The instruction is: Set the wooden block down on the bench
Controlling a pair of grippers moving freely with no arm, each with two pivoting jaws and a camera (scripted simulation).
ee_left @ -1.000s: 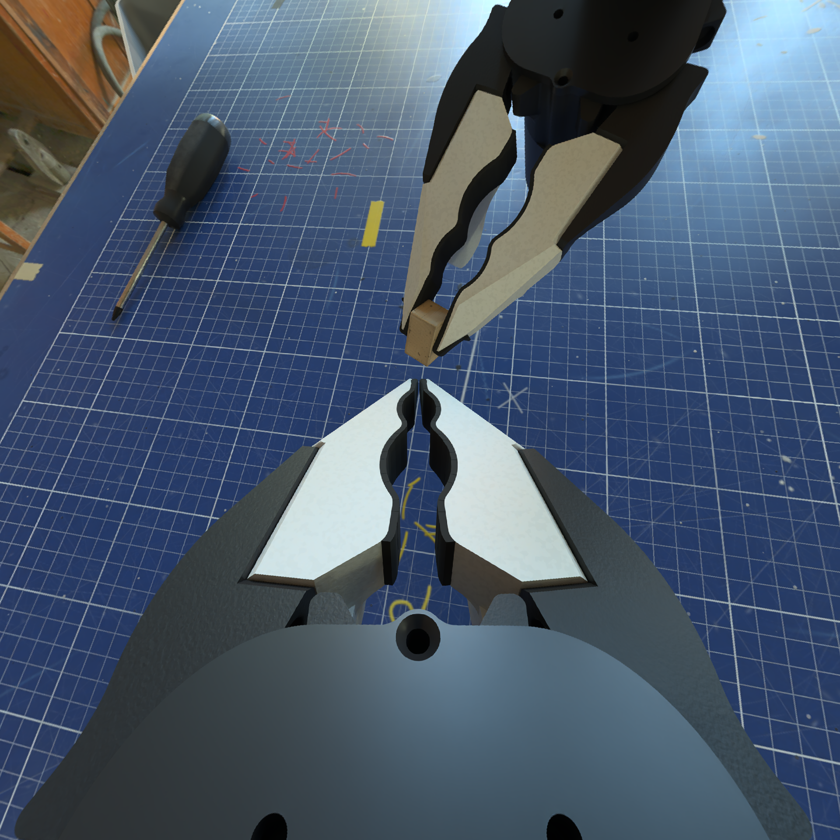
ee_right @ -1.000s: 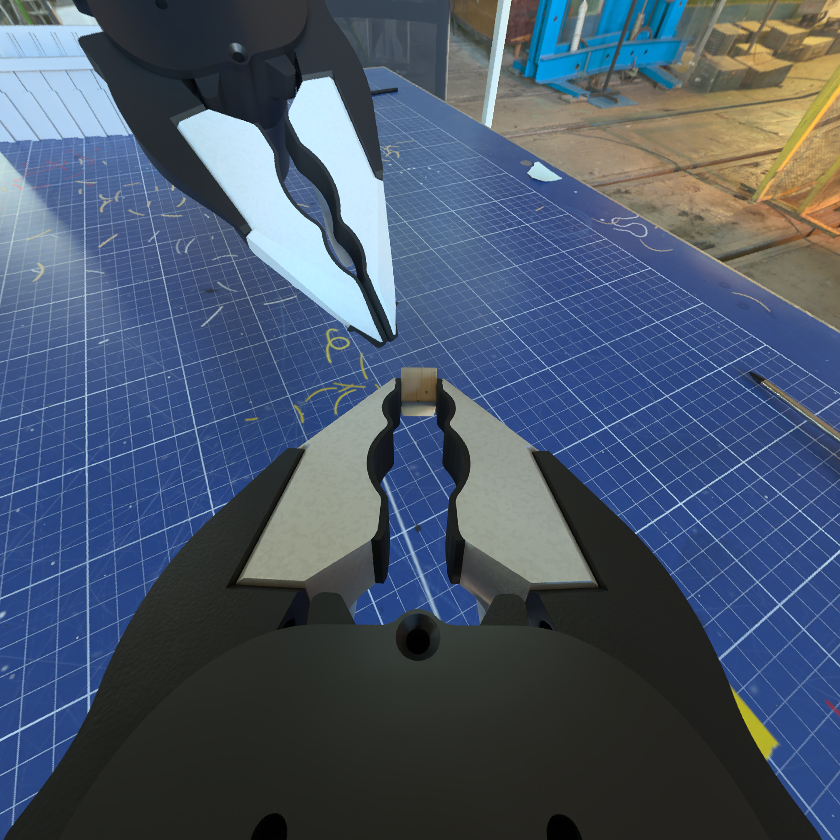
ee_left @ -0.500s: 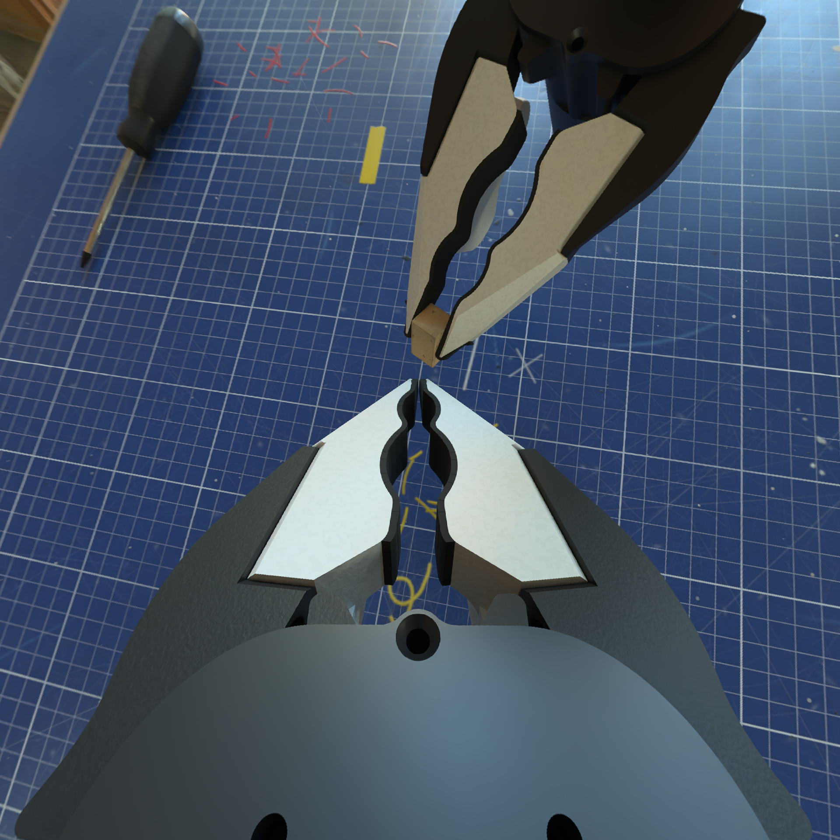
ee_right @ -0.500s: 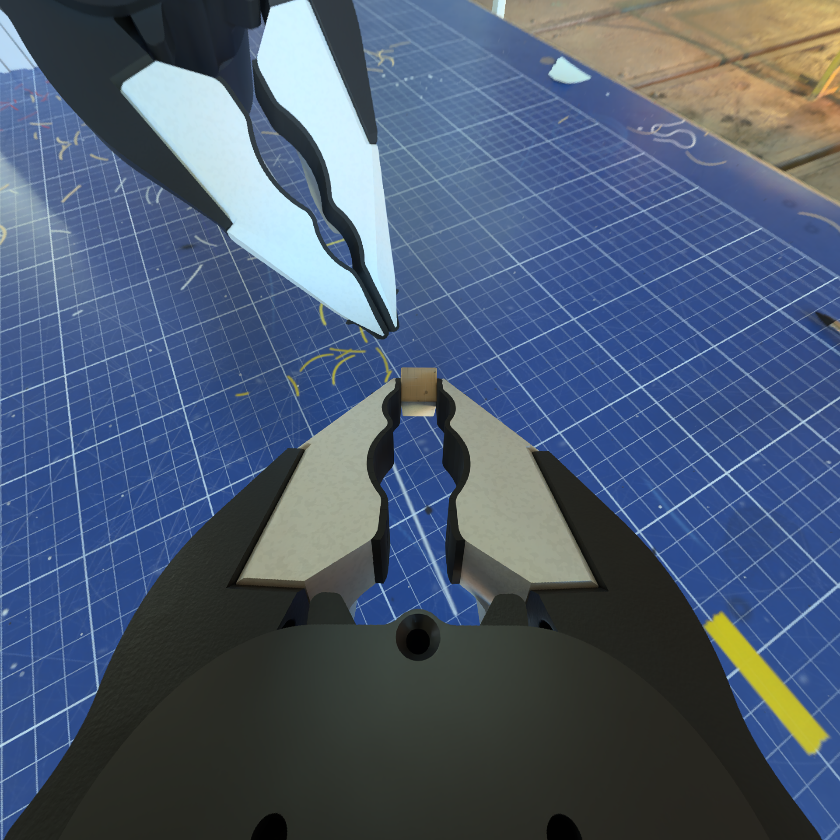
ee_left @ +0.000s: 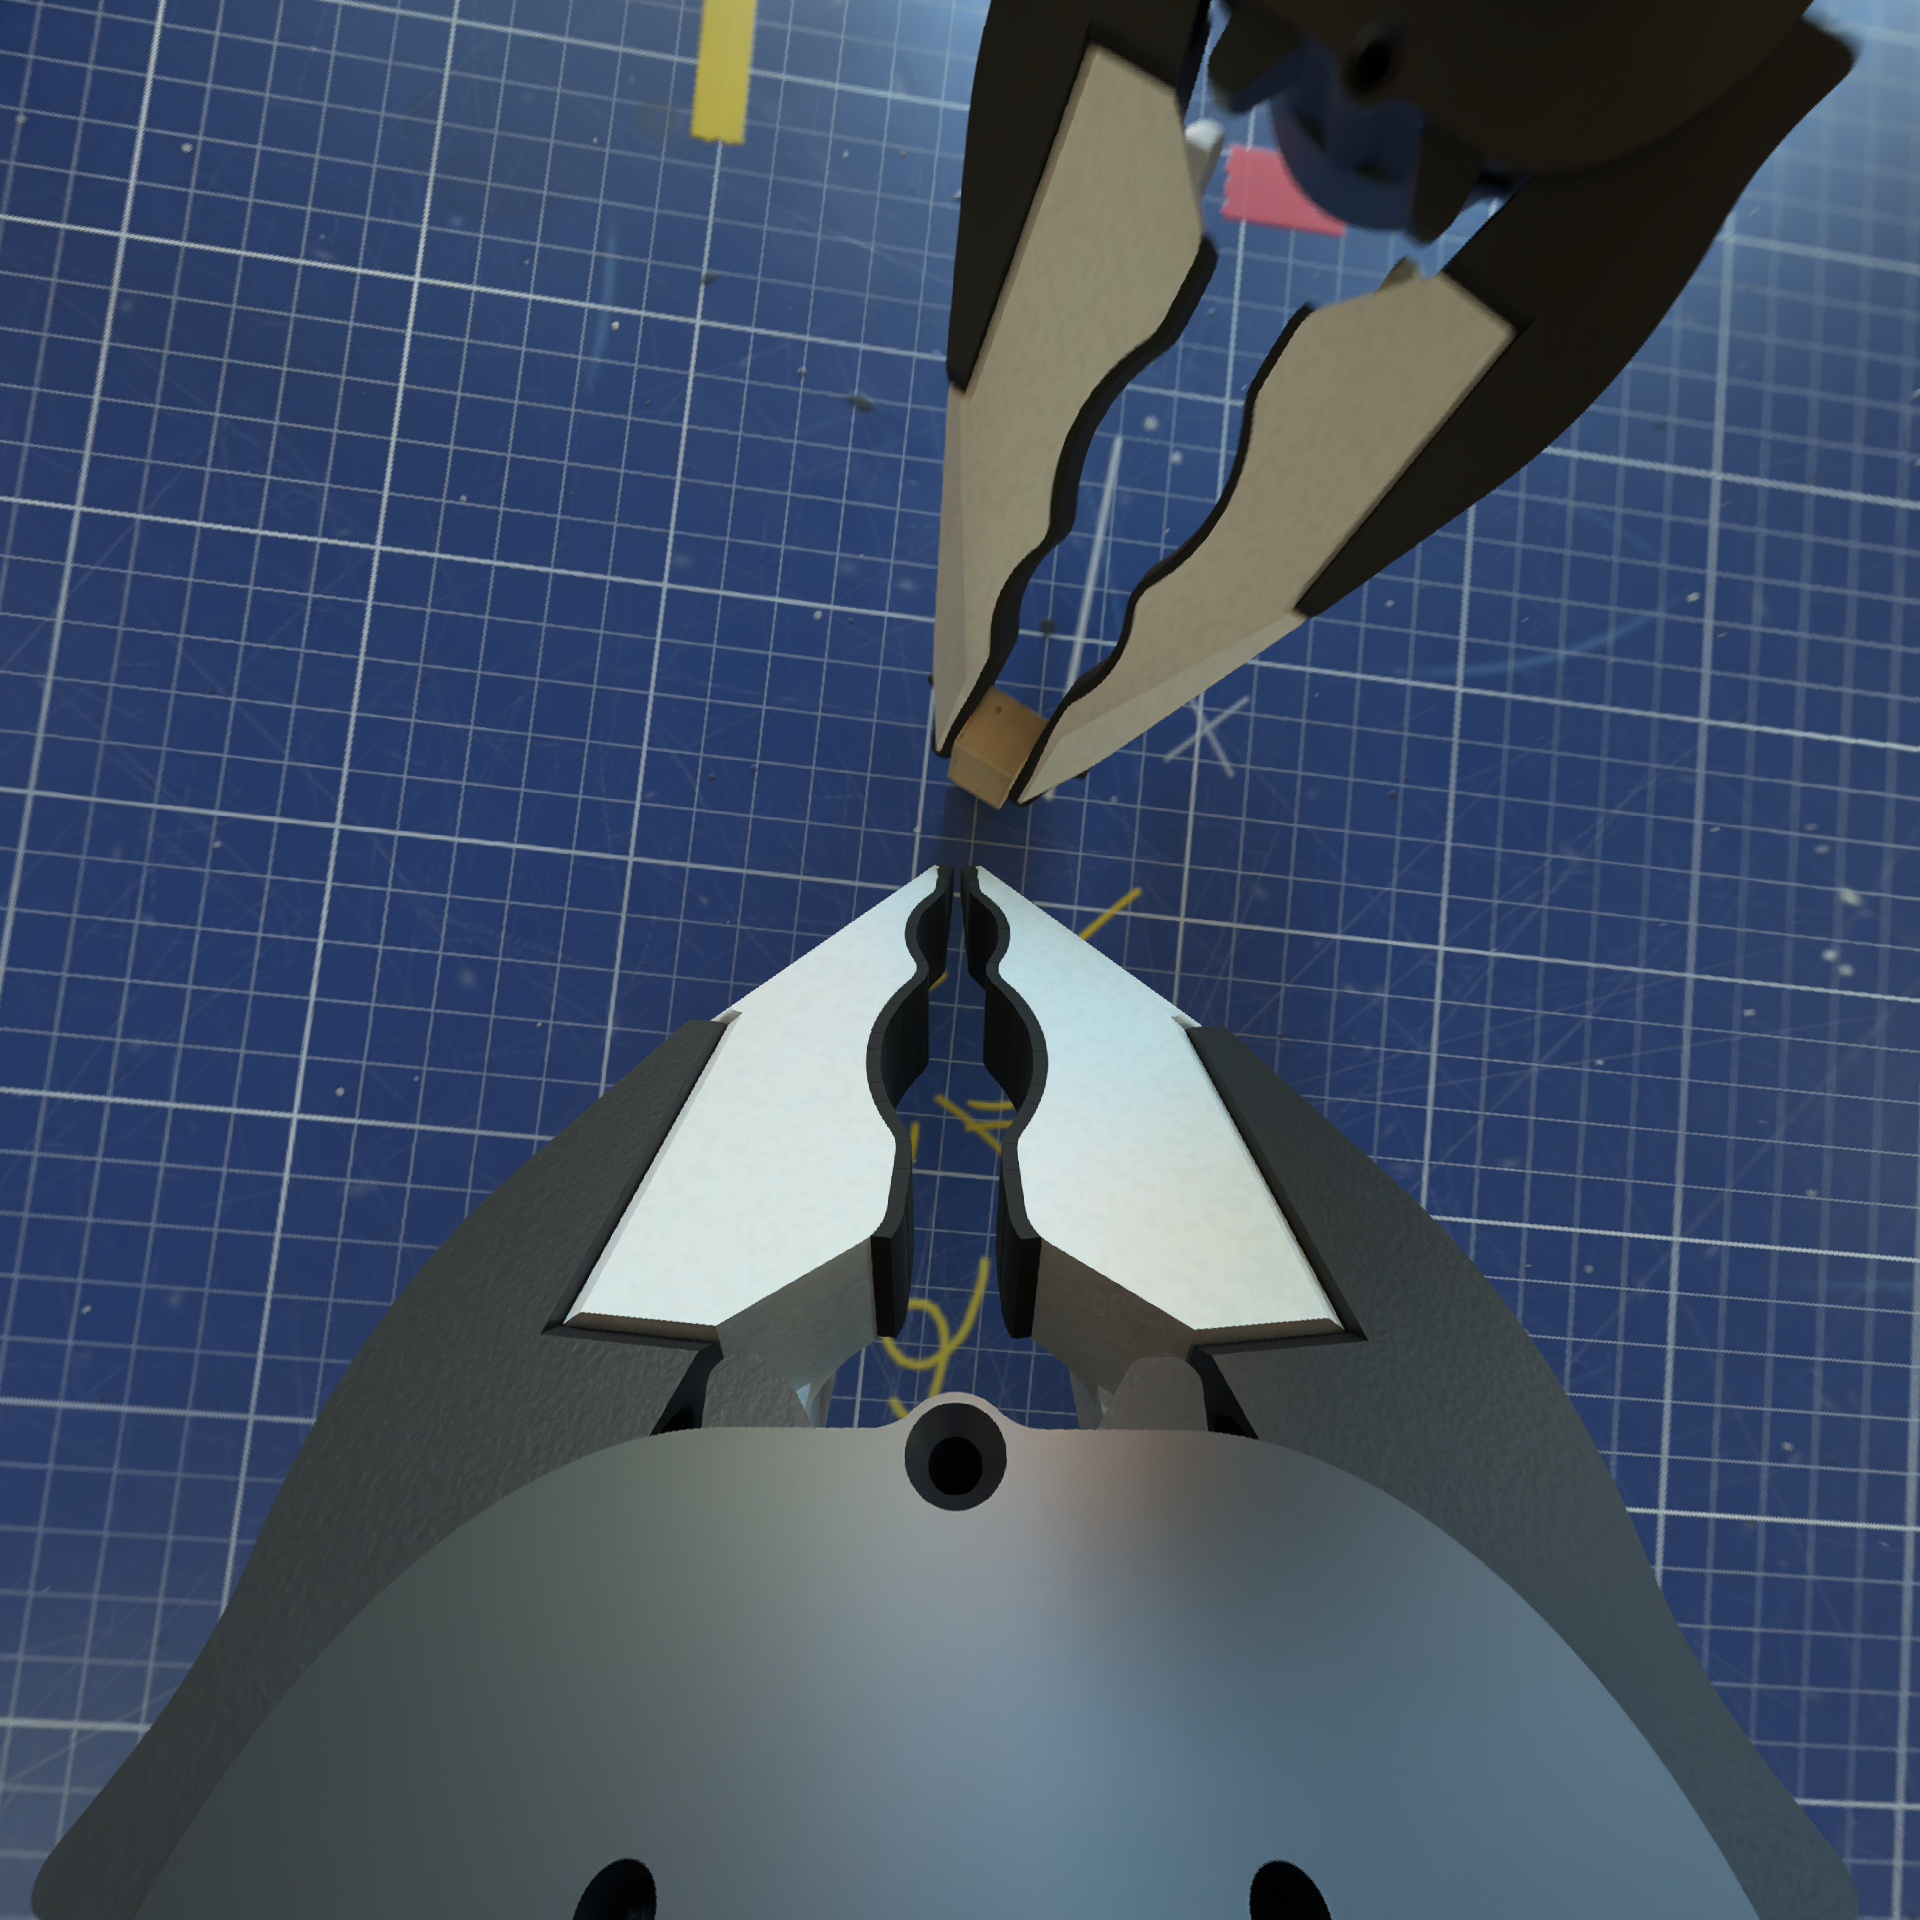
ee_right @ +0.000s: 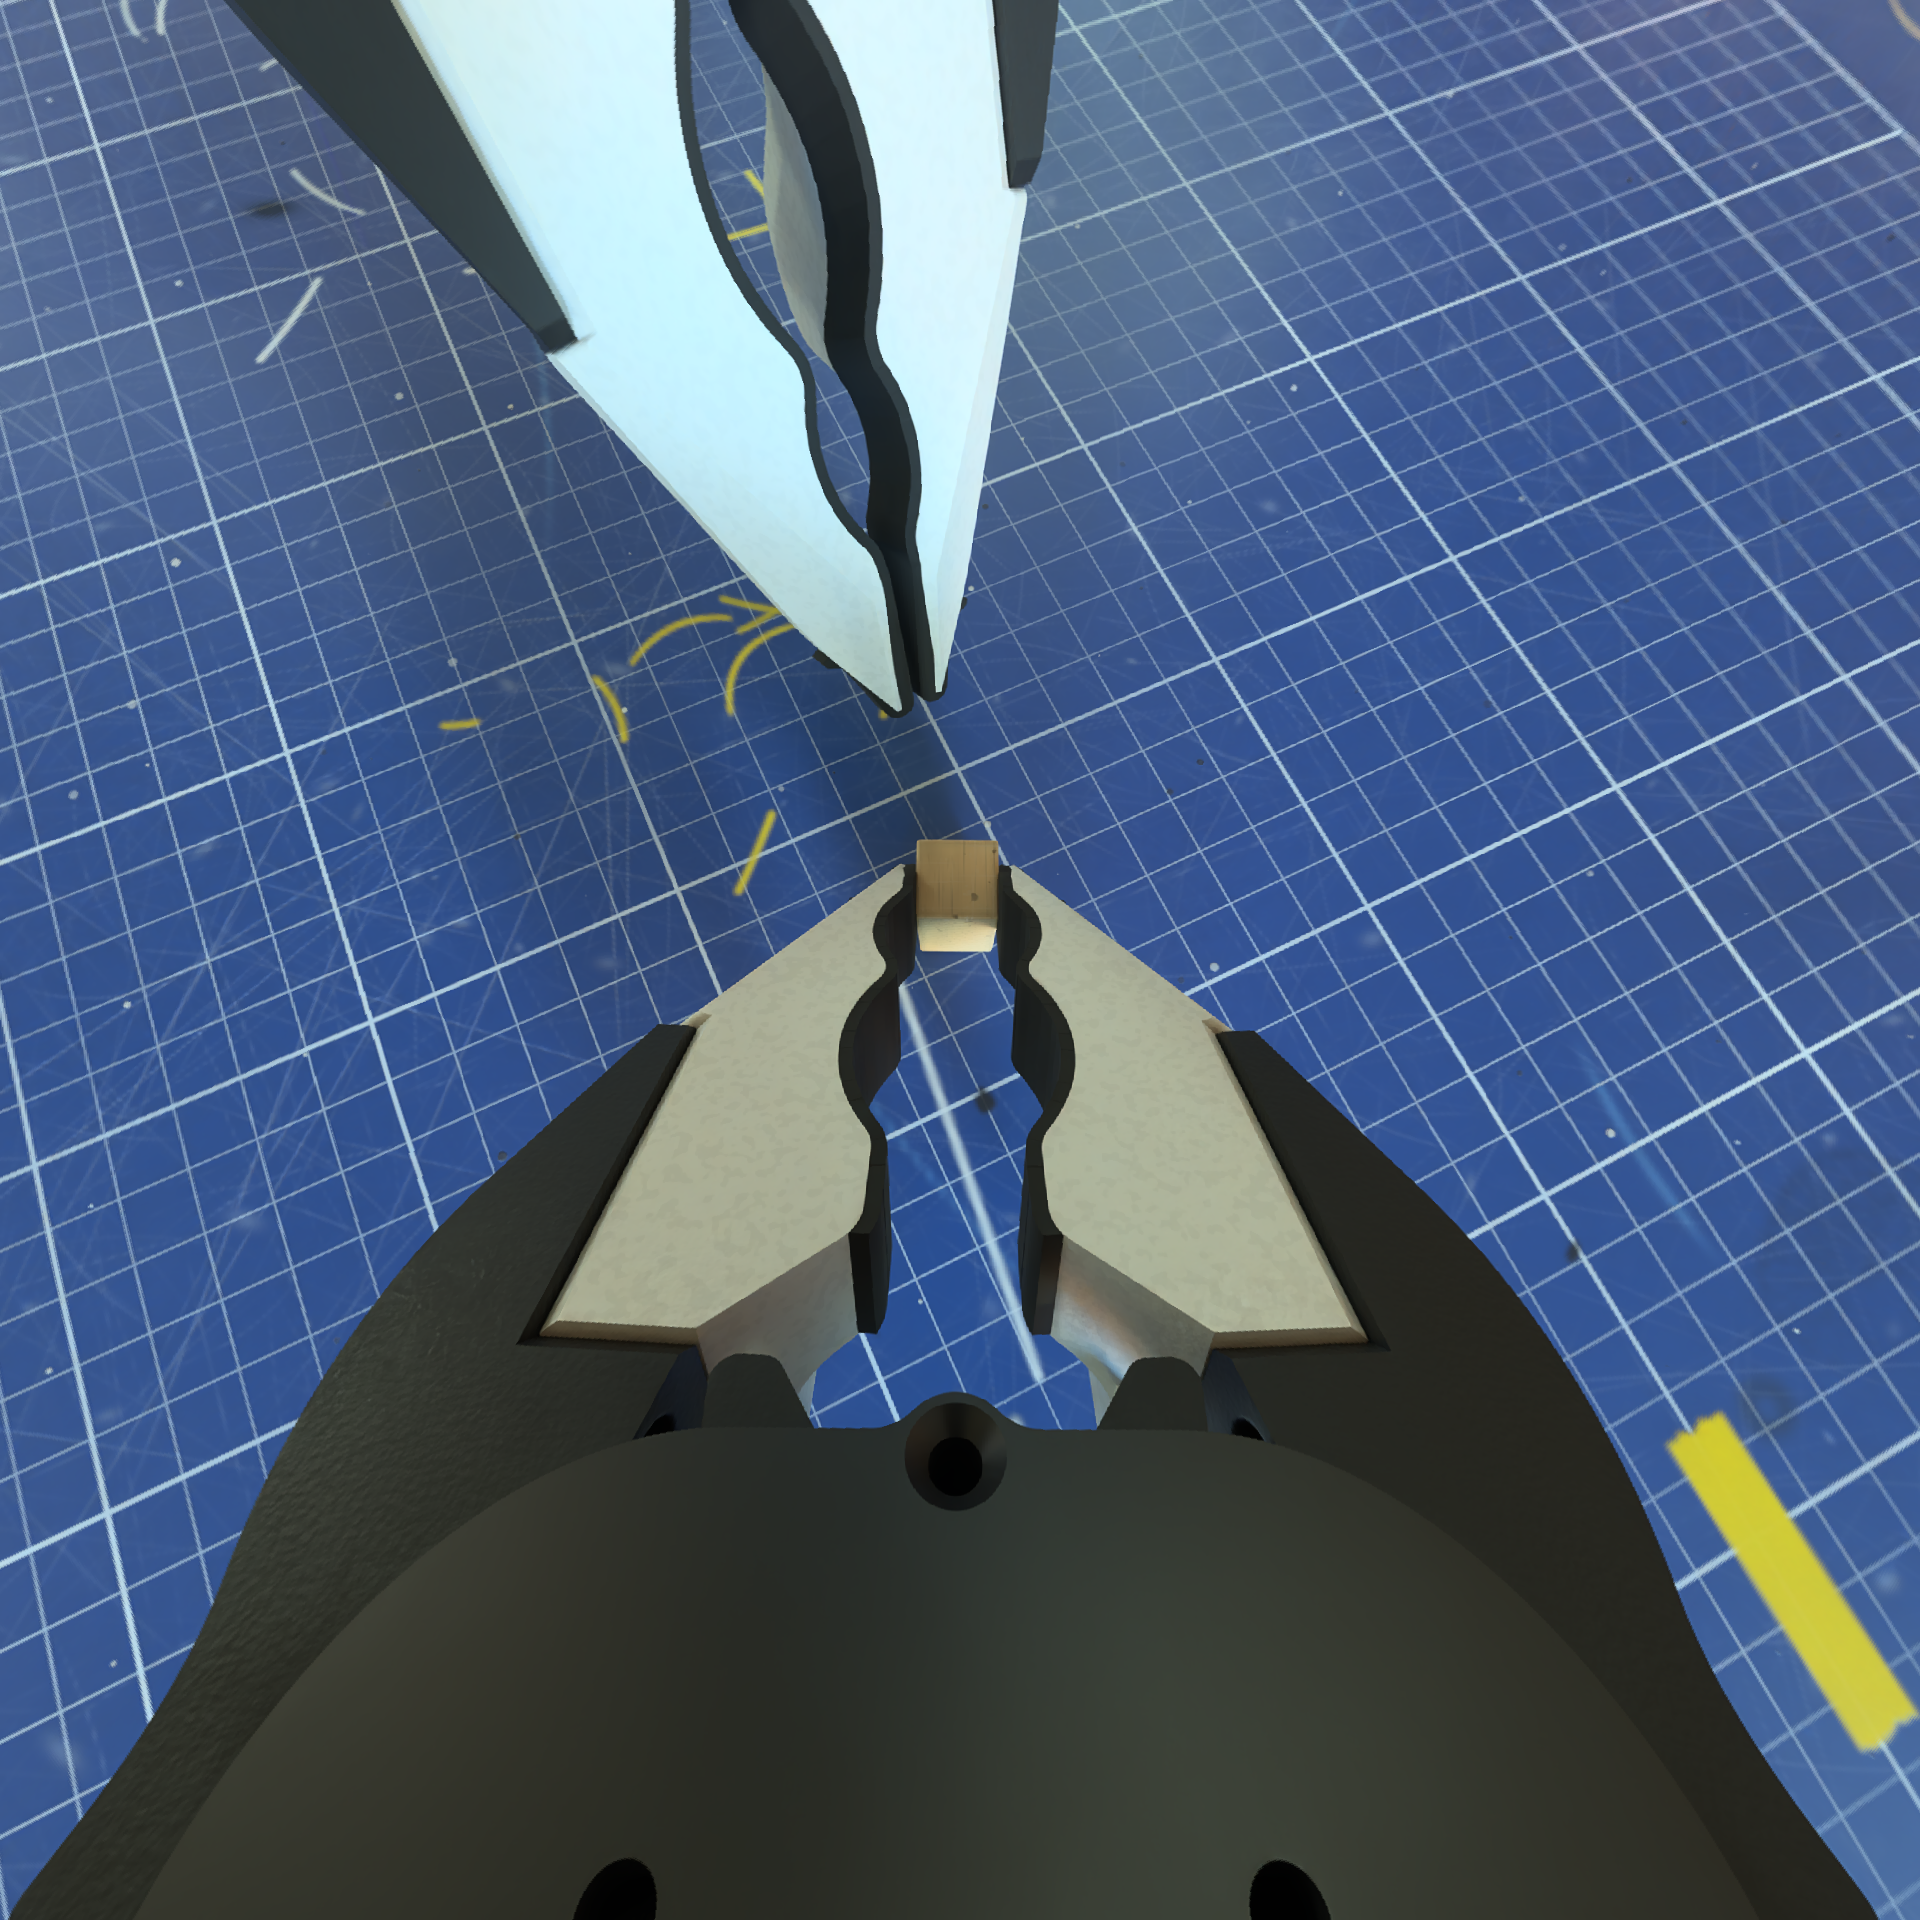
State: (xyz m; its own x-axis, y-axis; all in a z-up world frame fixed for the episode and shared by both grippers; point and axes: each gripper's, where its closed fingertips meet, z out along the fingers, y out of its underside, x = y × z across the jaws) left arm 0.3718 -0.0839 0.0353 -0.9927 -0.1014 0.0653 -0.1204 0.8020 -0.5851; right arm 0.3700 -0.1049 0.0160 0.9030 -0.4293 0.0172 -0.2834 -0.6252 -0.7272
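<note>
A small wooden block (ee_right: 957,896) is pinched between the tan fingertips of my right gripper (ee_right: 956,883), close above the blue gridded bench mat (ee_right: 1455,623). In the left wrist view the same block (ee_left: 992,750) sits at the tips of the right gripper (ee_left: 997,764), which comes down from the top. My left gripper (ee_left: 956,873) has white fingers, is shut and empty, and its tips point at the block from a short gap away. It also shows in the right wrist view (ee_right: 914,696), just beyond the block.
A yellow tape strip (ee_left: 722,68) and a red patch (ee_left: 1273,192) lie on the mat at the top of the left wrist view. The yellow strip (ee_right: 1782,1590) is at lower right in the right wrist view. Yellow scribbles (ee_right: 686,655) mark the mat near the left gripper.
Both grippers have moved down closer to the mat, the right one still holding the block. The screwdriver and the bench edges have gone out of view.
</note>
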